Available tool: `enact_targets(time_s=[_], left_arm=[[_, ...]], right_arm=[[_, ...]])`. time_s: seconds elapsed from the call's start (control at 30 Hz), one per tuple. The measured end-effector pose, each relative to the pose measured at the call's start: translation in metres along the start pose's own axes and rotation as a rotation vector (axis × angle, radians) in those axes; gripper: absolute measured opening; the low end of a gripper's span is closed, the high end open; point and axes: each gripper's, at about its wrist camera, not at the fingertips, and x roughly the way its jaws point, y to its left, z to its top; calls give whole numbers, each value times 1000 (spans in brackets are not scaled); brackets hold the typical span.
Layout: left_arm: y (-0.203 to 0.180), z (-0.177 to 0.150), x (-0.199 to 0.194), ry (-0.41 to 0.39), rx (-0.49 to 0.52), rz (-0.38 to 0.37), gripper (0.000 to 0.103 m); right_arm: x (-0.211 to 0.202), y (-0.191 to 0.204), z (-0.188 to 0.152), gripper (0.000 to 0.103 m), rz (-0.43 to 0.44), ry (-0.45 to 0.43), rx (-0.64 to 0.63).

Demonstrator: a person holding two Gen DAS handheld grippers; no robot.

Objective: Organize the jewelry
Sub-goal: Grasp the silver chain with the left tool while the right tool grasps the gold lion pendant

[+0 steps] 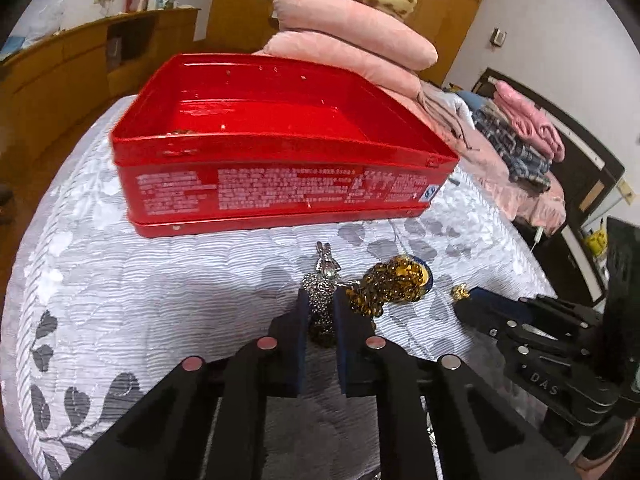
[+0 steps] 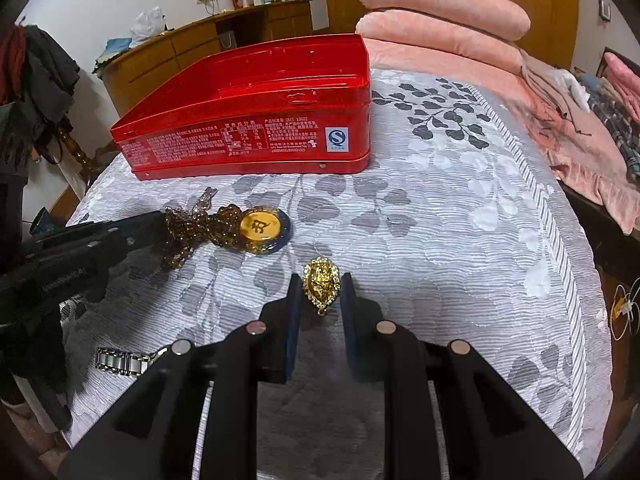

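Here we see left gripper (image 1: 322, 304) pinching silver chain (image 1: 320, 304), right gripper (image 2: 320, 292) clamping gold pendant (image 2: 321, 285), red tin (image 2: 256, 116) far behind.

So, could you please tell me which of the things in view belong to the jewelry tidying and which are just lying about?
Part of the job:
- red tin, open
- silver chain with rabbit charm, in the left gripper
- brown bead strand with gold disc
- gold lion pendant, between the right gripper fingers
- metal watch band

Lying about:
- pink pillows
- folded clothes
- wooden dresser
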Motion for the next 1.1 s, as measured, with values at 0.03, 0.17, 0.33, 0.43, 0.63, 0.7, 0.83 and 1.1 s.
enact_targets(time_s=[0.03, 0.17, 0.33, 0.43, 0.63, 0.7, 0.83, 1.1], left_arm=[[2, -1, -4, -11, -2, 3, 11], [19, -6, -26, -52, -30, 28, 11], [36, -10, -41, -70, -47, 62, 11], [38, -12, -35, -30, -40, 78, 12], [30, -10, -30, -27, 0, 107, 52], [30, -8, -26, -21, 9, 108, 53], [31, -5, -16, 12, 12, 103, 53], [22, -6, -13, 17, 46, 170, 21]], right_arm=[[0, 0, 0, 18, 1, 0, 1], [0, 0, 0, 18, 1, 0, -1], [0, 2, 1, 18, -7, 0, -6], [1, 3, 1, 20, -11, 2, -10], [1, 3, 1, 21, -13, 2, -9], [1, 4, 1, 21, -14, 3, -10], [2, 4, 1, 21, -12, 3, -8], [3, 4, 1, 20, -14, 5, -12]])
